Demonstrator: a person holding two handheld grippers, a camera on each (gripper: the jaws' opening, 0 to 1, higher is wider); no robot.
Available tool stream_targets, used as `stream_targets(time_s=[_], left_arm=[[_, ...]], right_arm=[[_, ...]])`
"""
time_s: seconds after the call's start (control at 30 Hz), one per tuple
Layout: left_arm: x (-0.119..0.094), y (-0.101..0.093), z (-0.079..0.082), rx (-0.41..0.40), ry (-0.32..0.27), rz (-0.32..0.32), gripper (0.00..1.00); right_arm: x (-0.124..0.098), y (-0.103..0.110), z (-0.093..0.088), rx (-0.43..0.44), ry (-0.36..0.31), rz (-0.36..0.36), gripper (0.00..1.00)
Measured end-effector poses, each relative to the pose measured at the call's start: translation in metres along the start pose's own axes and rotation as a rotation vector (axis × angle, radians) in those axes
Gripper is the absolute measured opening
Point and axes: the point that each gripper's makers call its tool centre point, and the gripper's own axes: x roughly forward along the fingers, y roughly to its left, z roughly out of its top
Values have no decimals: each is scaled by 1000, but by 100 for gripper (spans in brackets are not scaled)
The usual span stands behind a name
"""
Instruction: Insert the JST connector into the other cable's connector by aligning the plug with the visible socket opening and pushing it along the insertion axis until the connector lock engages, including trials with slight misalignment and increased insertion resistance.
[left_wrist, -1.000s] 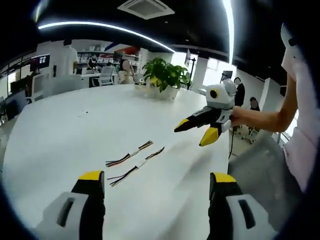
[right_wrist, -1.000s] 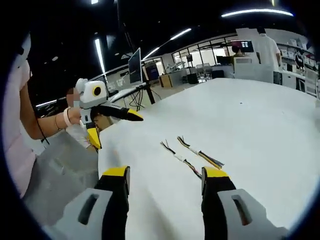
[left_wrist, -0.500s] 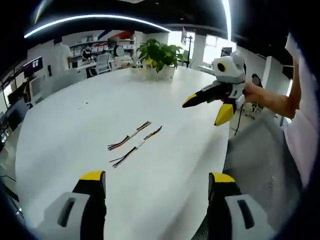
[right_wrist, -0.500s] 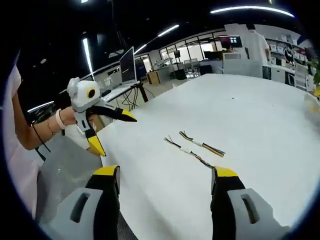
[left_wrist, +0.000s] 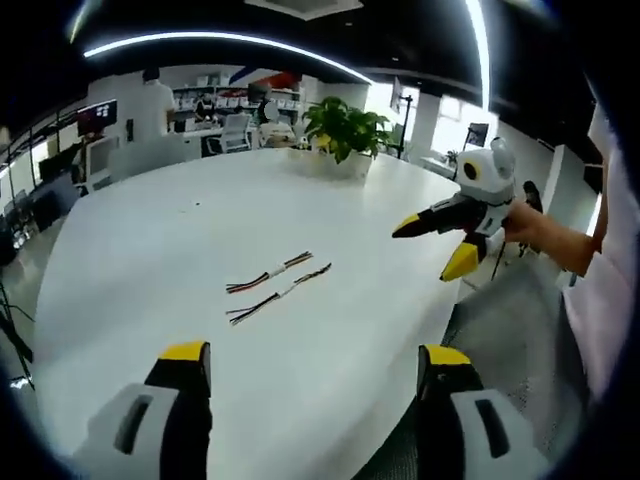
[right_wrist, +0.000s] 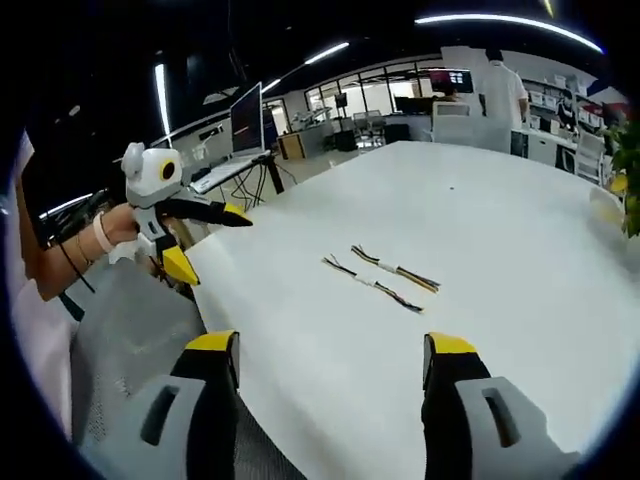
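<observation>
Two cables lie side by side near the middle of the white bench (left_wrist: 120, 260), close together, roughly parallel, not joined. In the left gripper view the far cable (left_wrist: 270, 274) sits just beyond the near cable (left_wrist: 278, 296), both well short of the potted plant (left_wrist: 345, 135) at the bench's far edge. Each cable has a pale connector about midway and loose coloured wire ends; plug versus socket is too small to tell.

In the right gripper view the same pair shows as one cable (right_wrist: 396, 271) farther from the camera and the other (right_wrist: 372, 284) closer, both on bare bench (right_wrist: 520, 230).

The left gripper (left_wrist: 315, 362) is held above the bench's near edge, well apart from the cables, jaws spread wide, nothing between them. It also shows in the right gripper view (right_wrist: 205, 242), off the bench edge, held by a hand (right_wrist: 115, 232), yellow tips apart.

The right gripper (right_wrist: 330, 350) is also over the near bench edge, well short of the cables, jaws wide apart and empty. In the left gripper view it (left_wrist: 435, 245) is beside the bench edge, away from the cables, tips apart, held by a hand (left_wrist: 520, 225).

A grey chair (left_wrist: 510, 340) stands just off the bench edge. A person in white (left_wrist: 150, 100) stands far behind the bench among desks.
</observation>
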Motion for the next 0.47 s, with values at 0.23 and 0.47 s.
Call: stream_targets(time_s=[0.23,0.47], left_arm=[[-7,-2,-12,-54,-9,38,77],[-9,-11,-19,-93,-19,45,76]], right_arm=[[-1,17,-8,6,21,10,70],[-3,25,-22,8,48,7,72]])
